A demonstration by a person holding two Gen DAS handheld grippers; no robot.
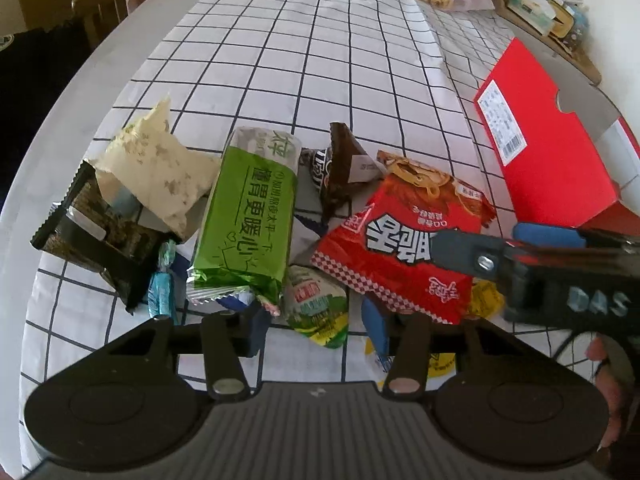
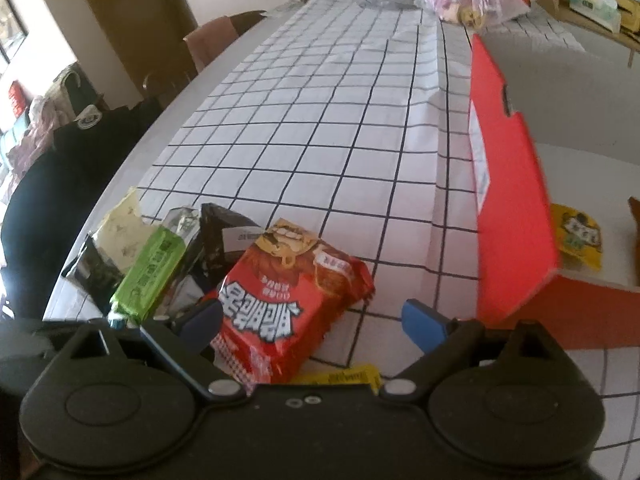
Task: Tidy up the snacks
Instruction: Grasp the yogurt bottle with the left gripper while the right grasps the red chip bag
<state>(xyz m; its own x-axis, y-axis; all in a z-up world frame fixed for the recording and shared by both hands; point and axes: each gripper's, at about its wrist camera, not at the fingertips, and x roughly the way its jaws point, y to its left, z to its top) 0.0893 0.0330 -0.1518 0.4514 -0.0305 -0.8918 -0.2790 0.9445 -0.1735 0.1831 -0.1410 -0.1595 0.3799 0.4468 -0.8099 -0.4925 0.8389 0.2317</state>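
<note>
Left wrist: "DAS" on right hand-held gripper [image 1: 500, 236]

The green packet [image 1: 244, 224] carries upside-down Chinese print; 暖心 is readable in its largest line. The red noodle packet [image 2: 288, 304] bears bold white Korean-style lettering, also upside down, not clearly readable. Raised letters "DAS" stand on the right gripper's [image 1: 600, 300] dark body. The red box [image 1: 548, 140] has a white barcode label, its print too small to read.

Left gripper [image 1: 320, 332] straddles small green packet [image 1: 318, 306] in snack pile.
</note>
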